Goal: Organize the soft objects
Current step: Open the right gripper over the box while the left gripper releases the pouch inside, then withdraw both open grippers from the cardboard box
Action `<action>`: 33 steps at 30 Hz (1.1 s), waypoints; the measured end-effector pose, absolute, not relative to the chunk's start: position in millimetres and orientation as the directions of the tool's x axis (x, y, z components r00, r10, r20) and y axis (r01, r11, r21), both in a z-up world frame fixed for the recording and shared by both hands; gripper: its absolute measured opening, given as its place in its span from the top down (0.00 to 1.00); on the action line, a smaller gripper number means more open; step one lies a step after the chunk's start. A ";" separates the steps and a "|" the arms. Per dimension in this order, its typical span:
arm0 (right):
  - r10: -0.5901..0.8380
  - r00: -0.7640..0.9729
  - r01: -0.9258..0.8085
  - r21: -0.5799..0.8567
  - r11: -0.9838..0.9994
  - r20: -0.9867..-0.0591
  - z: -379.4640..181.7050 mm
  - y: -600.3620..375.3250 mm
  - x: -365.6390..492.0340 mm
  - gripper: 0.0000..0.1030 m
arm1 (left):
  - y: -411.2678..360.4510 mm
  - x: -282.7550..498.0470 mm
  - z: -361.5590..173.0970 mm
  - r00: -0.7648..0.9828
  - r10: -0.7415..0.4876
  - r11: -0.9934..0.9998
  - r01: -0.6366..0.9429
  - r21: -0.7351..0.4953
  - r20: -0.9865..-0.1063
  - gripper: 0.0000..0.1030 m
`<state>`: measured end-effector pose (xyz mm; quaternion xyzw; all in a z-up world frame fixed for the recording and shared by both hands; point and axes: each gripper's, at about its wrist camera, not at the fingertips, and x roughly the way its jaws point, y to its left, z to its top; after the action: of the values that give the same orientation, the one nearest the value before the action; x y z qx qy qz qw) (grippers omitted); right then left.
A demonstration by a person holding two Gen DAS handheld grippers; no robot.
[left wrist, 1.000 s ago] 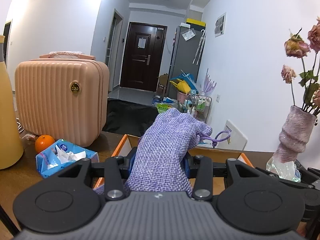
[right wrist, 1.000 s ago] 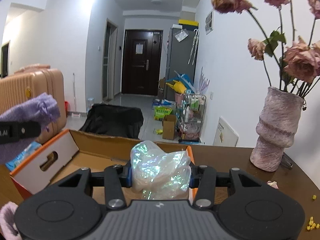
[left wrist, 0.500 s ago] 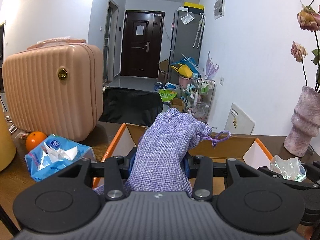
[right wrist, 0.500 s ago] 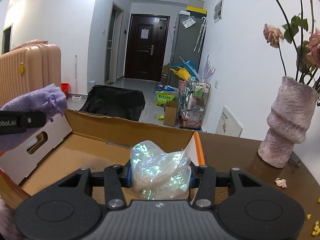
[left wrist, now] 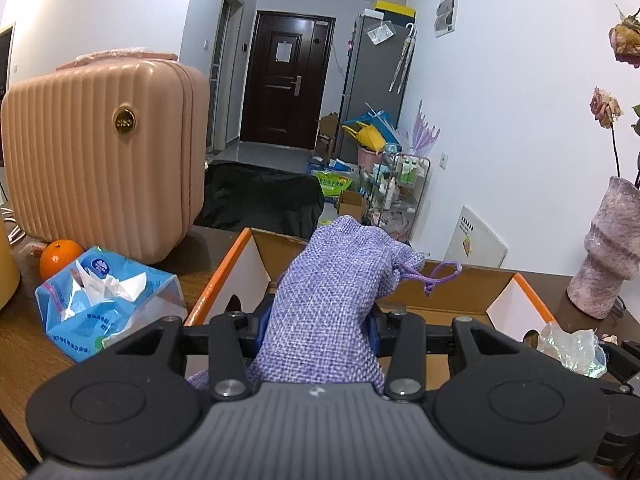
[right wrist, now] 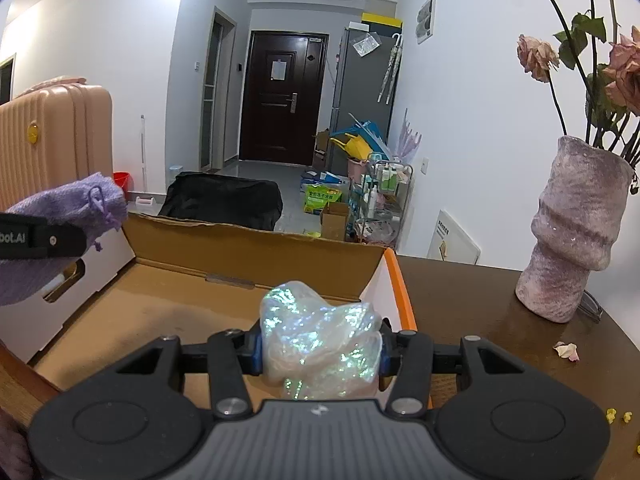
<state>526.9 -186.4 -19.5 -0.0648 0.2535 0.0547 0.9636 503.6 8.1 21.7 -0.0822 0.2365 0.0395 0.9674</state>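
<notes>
**Two grippers, two soft bundles, one open carton**

Left wrist view: the left gripper (left wrist: pixel 318 324) is clamping its two fingers tight on one purple woven drawstring pouch (left wrist: pixel 336 300), coarse-textured and lumpy, its cord loop (left wrist: pixel 442 274) dangling off to the right. The pouch is hanging over the near edge of one cardboard box (left wrist: pixel 240 268), brown inside with white, orange-edged flaps. On the wooden table (left wrist: pixel 24 344) to the left are sitting one blue plastic tissue pack (left wrist: pixel 108 304) with white sheets poking out, one round orange (left wrist: pixel 60 254), and one ribbed pink hard-shell suitcase (left wrist: pixel 104 156) with a gold badge. At far right, one crumpled iridescent film wad (left wrist: pixel 570 348) is showing, just beside one textured, ridged mauve vase (left wrist: pixel 608 252).

Right wrist view: the right gripper (right wrist: pixel 320 354) is squeezing that single wad of shimmering cellophane-like film between its closed-in fingers, holding it over the box's right front corner. The box interior (right wrist: pixel 168 304) is lying open, matte and scuffed. The pouch is poking in from the left, above the box's left flap. The vase is holding several dried pink roses (right wrist: pixel 538 56); one fallen petal (right wrist: pixel 566 350) and a few yellow crumbs (right wrist: pixel 618 416) are lying on the tabletop.
</notes>
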 end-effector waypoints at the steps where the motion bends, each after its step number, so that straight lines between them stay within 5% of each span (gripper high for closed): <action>1: 0.071 0.866 -0.137 -0.097 0.986 -0.495 -19.3 -186.5 526.6 0.54 | 7.6 503.6 21.3 0.884 0.035 0.984 -0.113 -0.140 -0.466 0.58; 12: 0.061 0.872 -0.129 -0.107 0.986 -0.486 -17.0 -185.1 524.8 0.51 | 5.8 503.6 21.4 0.887 0.028 0.986 -0.100 -0.133 -0.461 0.55; 15: 0.058 0.876 -0.125 -0.109 0.986 -0.479 -15.3 -185.1 522.6 0.34 | 6.3 503.6 21.5 0.888 0.019 0.987 -0.091 -0.135 -0.460 0.39; 17: 0.047 0.879 -0.115 -0.116 0.987 -0.474 -14.0 -185.1 521.9 0.15 | 5.4 501.9 22.7 0.892 0.024 0.987 -0.094 -0.133 -0.451 0.15; 20: 0.034 0.883 -0.102 -0.119 0.988 -0.468 -11.6 -186.0 521.2 0.04 | 5.4 497.6 25.0 0.904 0.020 0.986 -0.090 -0.143 -0.428 0.00; 33: 0.019 0.886 -0.077 -0.107 0.991 -0.464 1.3 -190.8 516.7 0.01 | 6.3 492.7 29.1 0.897 0.045 0.982 -0.121 -0.145 -0.440 0.00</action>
<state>516.7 -190.8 1.3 -0.0611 0.2378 0.0249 0.9691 492.6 6.3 29.1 -0.0845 0.2231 0.0427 0.9702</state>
